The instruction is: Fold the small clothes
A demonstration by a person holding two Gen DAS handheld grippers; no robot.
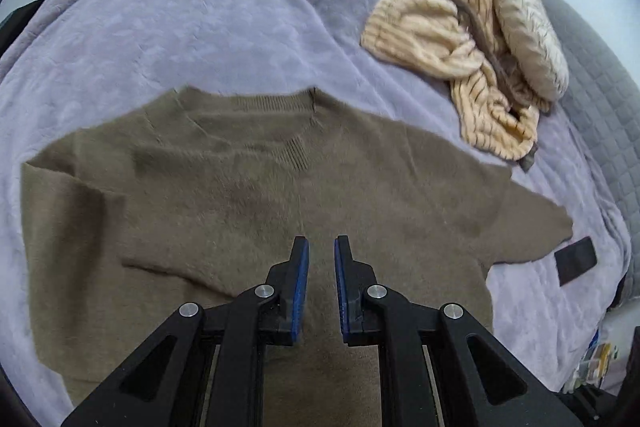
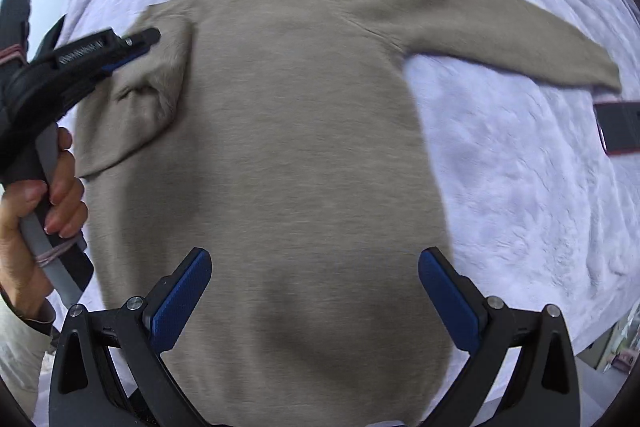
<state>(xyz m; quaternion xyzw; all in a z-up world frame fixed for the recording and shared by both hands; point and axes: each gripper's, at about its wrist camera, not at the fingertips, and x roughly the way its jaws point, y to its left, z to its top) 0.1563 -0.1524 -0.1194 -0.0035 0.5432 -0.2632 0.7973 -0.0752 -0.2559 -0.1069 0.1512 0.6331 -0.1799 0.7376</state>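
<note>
Soft olive-brown knitted sweater [image 2: 288, 131] lies flat on the lilac fleece blanket [image 1: 200, 7].
Your left gripper [image 1: 321, 247] is narrowly parted, right gripper [image 2: 316, 267] released wide; it looks limp, so pinch the far-right sleeve cuff.

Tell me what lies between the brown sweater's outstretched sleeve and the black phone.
Only bare lilac blanket separates the sweater sleeve from the phone, clearest in the right wrist view.

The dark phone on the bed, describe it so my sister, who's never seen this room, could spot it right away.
Start from the lilac blanket covering the bed, then find the brown sweater spread flat on it. Just past the tip of its outstretched sleeve lies the phone, the only flat, dark, hard-edged rectangle among soft fabrics.
</note>
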